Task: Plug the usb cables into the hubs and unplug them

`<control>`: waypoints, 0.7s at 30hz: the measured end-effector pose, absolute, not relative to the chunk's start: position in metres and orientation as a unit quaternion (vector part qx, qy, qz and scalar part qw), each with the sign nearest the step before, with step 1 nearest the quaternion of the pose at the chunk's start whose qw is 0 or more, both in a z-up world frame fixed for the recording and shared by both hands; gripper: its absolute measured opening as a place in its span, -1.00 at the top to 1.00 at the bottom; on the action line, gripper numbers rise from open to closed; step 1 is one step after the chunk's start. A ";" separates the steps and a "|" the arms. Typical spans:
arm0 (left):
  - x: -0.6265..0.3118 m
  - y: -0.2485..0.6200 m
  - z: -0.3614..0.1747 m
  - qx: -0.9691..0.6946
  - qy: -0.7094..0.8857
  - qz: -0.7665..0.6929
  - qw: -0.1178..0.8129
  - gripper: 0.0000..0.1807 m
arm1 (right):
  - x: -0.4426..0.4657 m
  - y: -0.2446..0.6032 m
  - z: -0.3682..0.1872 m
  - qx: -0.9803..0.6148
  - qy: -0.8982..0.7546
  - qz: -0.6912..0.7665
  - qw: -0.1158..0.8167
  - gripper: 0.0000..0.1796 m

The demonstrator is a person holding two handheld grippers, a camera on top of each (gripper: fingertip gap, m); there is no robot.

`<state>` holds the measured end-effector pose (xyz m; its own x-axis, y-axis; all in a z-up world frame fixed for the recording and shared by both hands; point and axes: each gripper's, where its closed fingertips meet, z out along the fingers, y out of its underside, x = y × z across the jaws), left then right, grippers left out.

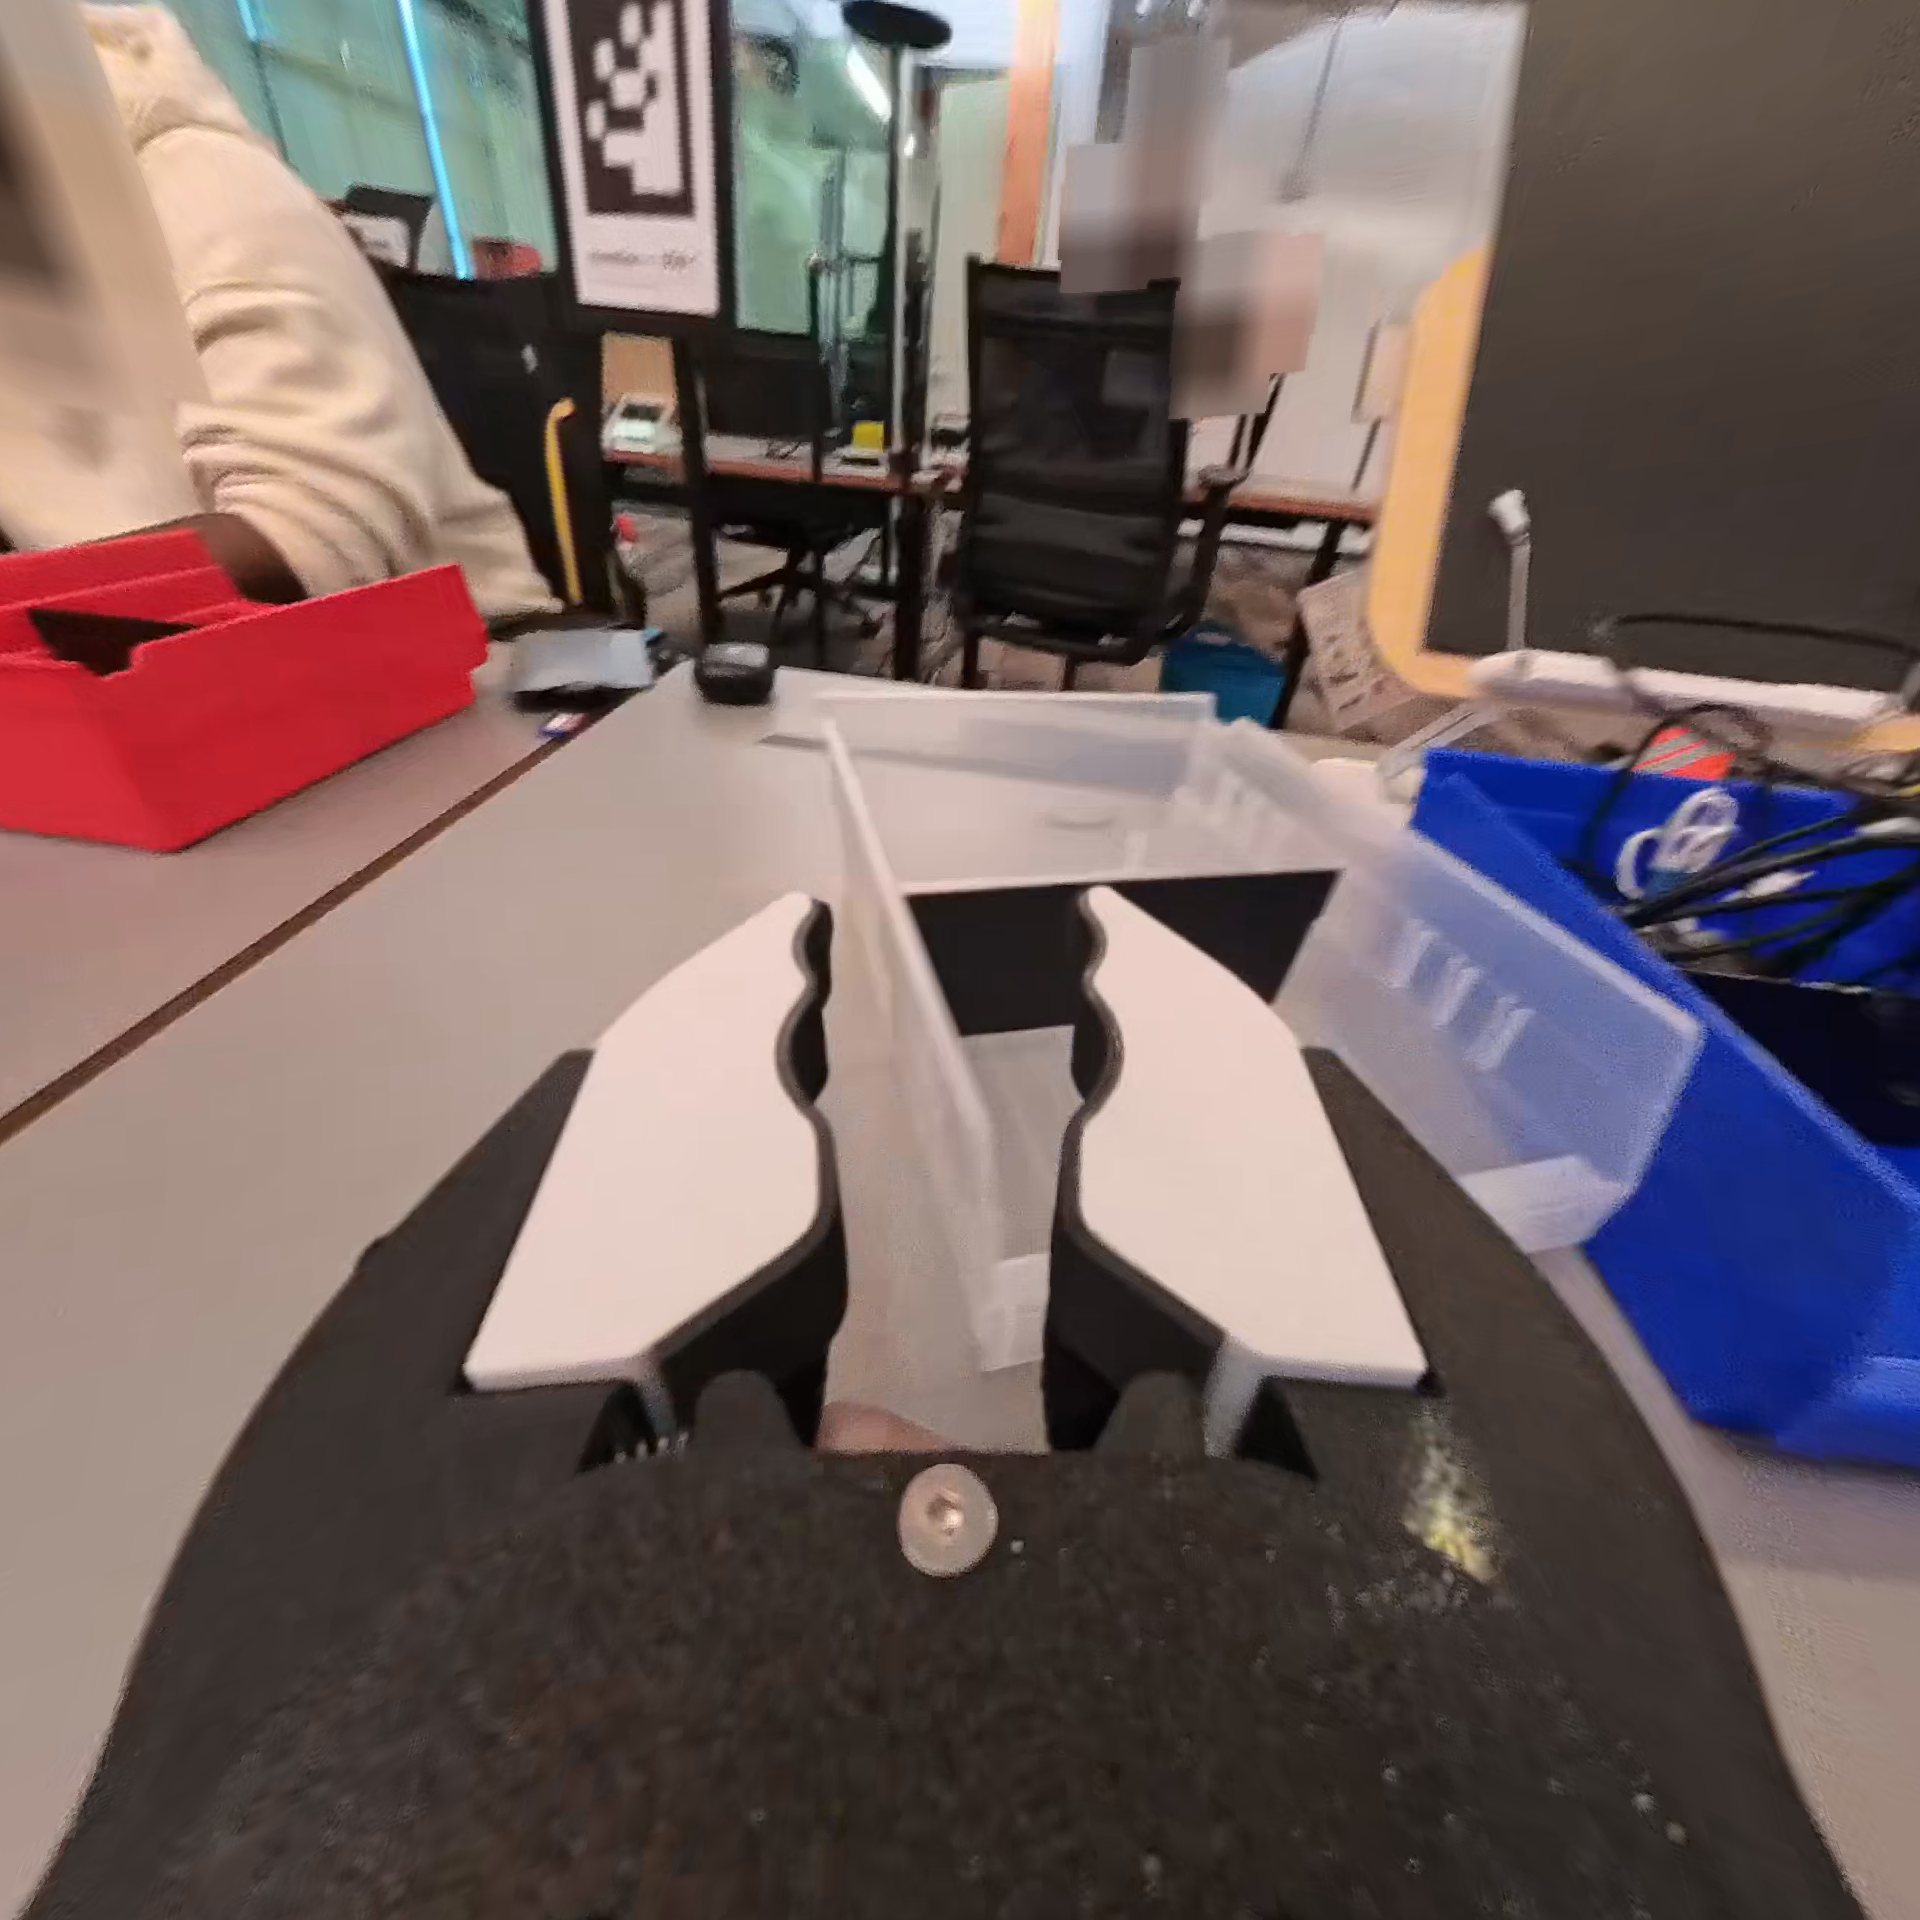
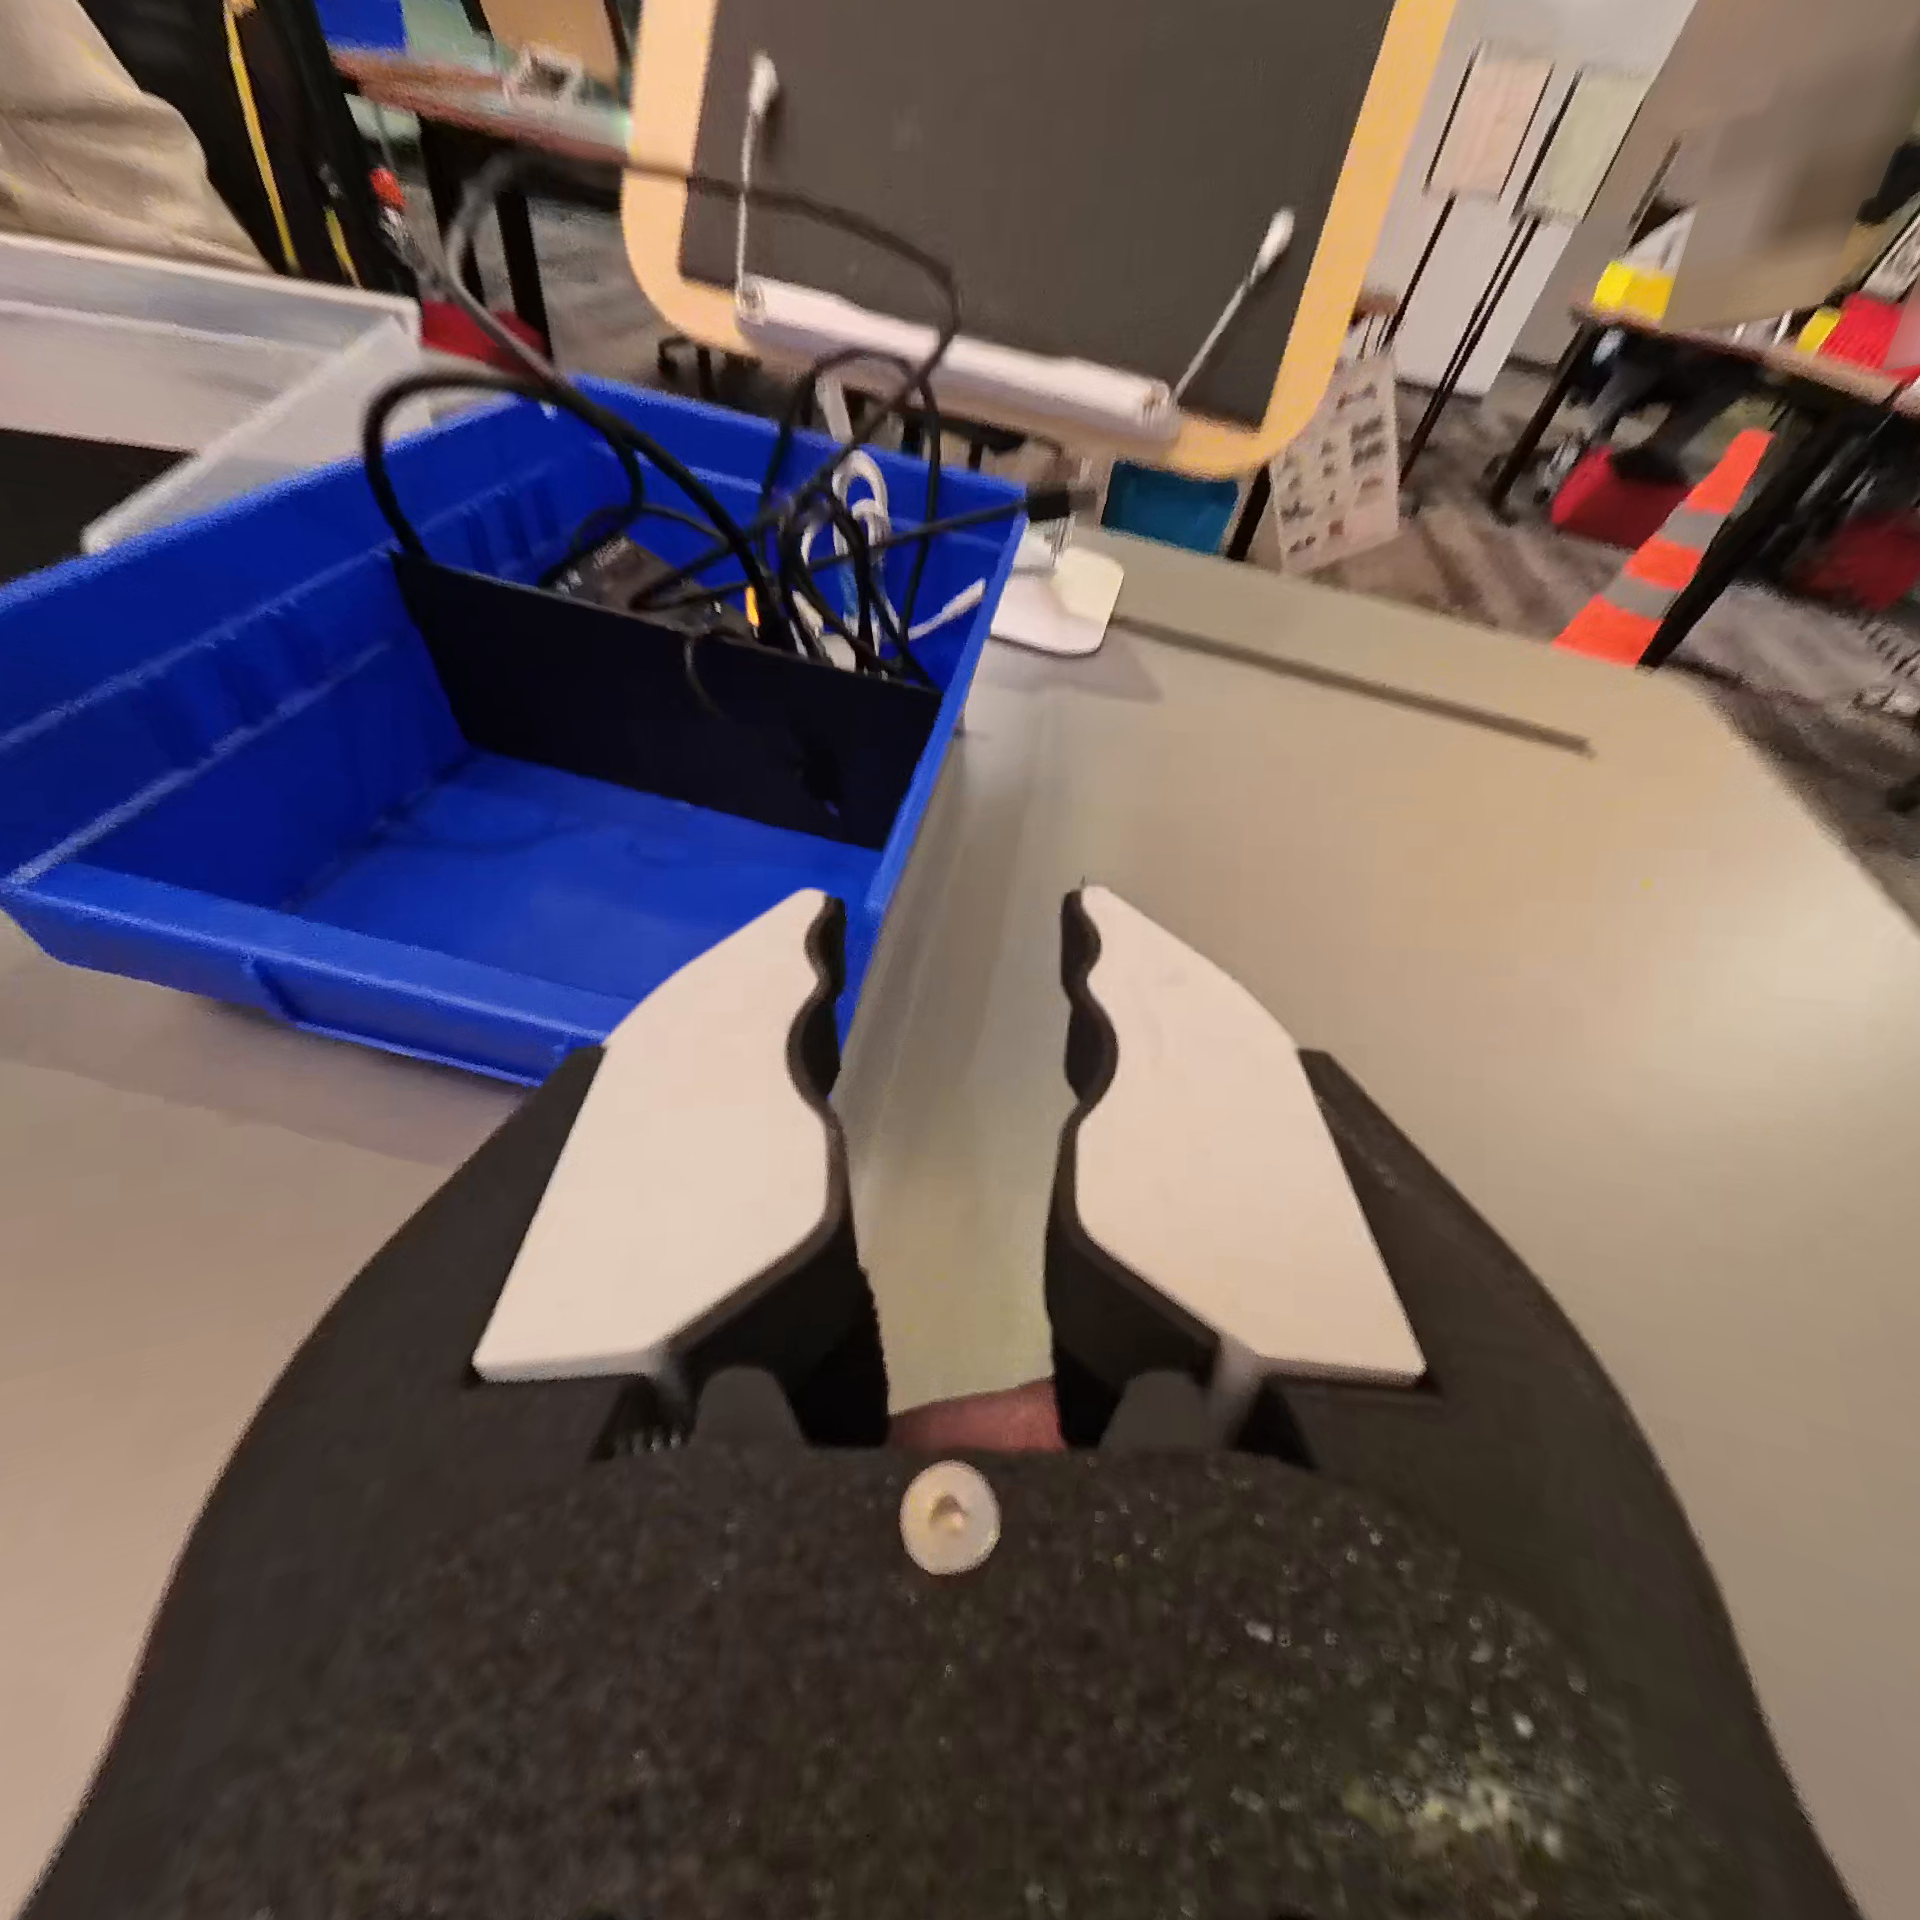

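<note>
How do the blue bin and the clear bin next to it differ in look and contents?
The blue bin is opaque; the clear bin is see-through plastic. The blue bin's far compartment holds a tangle of black and white cables; the clear bin shows no cables where visible. The right gripper hangs beside the blue bin's corner; the left gripper straddles the clear bin's wall. Both have a dark divider and sit on the grey table.

A blue bin (image 2: 312, 727) holds black and white cables (image 2: 821, 520); a red bin (image 1: 208, 686) sits apart.
</note>
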<state>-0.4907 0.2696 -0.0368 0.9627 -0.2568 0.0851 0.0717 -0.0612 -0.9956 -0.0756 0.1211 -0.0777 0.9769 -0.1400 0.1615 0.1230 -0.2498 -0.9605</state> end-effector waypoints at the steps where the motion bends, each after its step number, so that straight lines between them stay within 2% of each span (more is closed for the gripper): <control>1: -0.497 0.275 -0.044 -0.732 0.068 -0.112 0.668 0.52 | -0.080 0.119 -0.070 -0.772 -0.003 -0.115 0.625 0.56; 5: -0.476 0.294 -0.104 -0.815 0.122 -0.144 0.548 0.40 | -0.128 0.112 -0.057 -0.746 -0.049 -0.098 0.656 0.56; 6: -0.471 0.298 -0.121 -0.836 0.128 -0.149 0.512 0.42 | -0.145 0.110 -0.061 -0.748 -0.063 -0.084 0.655 0.57; 7: -0.474 0.303 -0.132 -0.852 0.116 -0.144 0.490 0.66 | -0.164 0.109 -0.069 -0.756 -0.075 -0.063 0.647 0.57; 8: -0.474 0.307 -0.132 -0.851 0.098 -0.162 0.490 0.84 | -0.183 0.108 -0.080 -0.769 -0.087 -0.037 0.632 0.57; 11: -0.490 0.311 -0.132 -0.864 0.070 -0.119 0.484 0.95 | -0.233 0.106 -0.113 -0.804 -0.115 0.028 0.583 0.53; 15: -0.500 0.294 -0.132 -0.870 0.073 -0.091 0.480 0.97 | -0.282 0.117 -0.134 -0.822 -0.141 0.061 0.549 0.45; 21: -0.522 0.258 -0.132 -0.876 0.069 -0.070 0.472 0.97 | -0.331 0.163 -0.124 -0.823 -0.108 0.101 0.549 0.37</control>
<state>-0.5220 0.2579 -0.1323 0.9807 -0.1869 0.0573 -0.0550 -0.5453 -0.8364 -0.3314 0.1635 -0.1240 0.9561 0.2891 -0.0482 0.0663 -0.3737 -0.9252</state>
